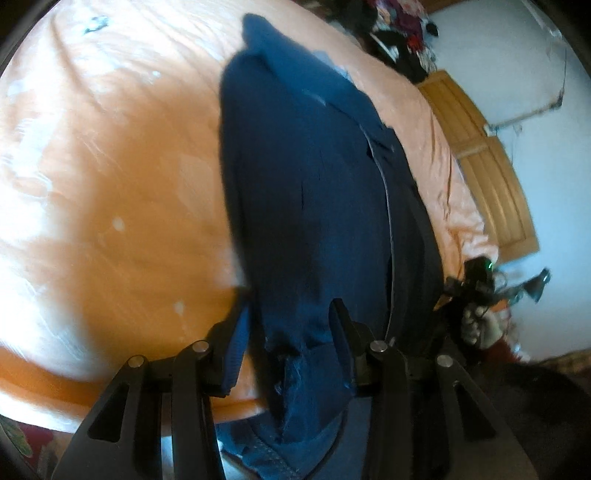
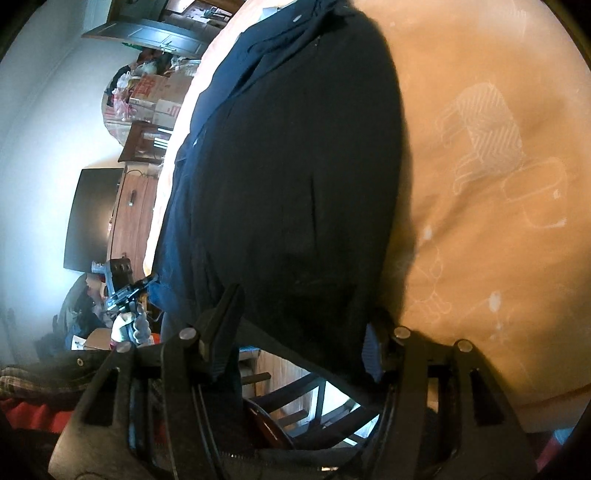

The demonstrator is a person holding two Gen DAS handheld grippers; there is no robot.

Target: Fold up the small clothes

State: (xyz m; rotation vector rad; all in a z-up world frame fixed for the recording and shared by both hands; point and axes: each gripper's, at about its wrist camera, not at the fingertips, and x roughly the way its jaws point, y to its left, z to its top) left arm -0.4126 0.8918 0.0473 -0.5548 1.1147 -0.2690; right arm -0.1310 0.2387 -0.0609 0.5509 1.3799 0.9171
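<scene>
A dark navy garment (image 1: 306, 192) lies stretched along the orange bed sheet (image 1: 110, 184), and its near end hangs over the bed's edge. My left gripper (image 1: 290, 328) stands open at that near end, its fingers wide apart with the hem between them. In the right wrist view the same garment (image 2: 288, 166) looks almost black. My right gripper (image 2: 299, 328) is open too and straddles the near hem. Each view shows the other gripper off to the side, held by a gloved hand (image 1: 476, 325) (image 2: 129, 325).
A wooden headboard (image 1: 487, 166) and white wall stand beyond the bed. A dark screen (image 2: 92, 218), a wooden dresser (image 2: 129, 221) and cardboard boxes (image 2: 159, 96) line the far side. A pile of clothes (image 1: 402, 33) sits at the bed's far end. Chair slats (image 2: 295, 402) show below the edge.
</scene>
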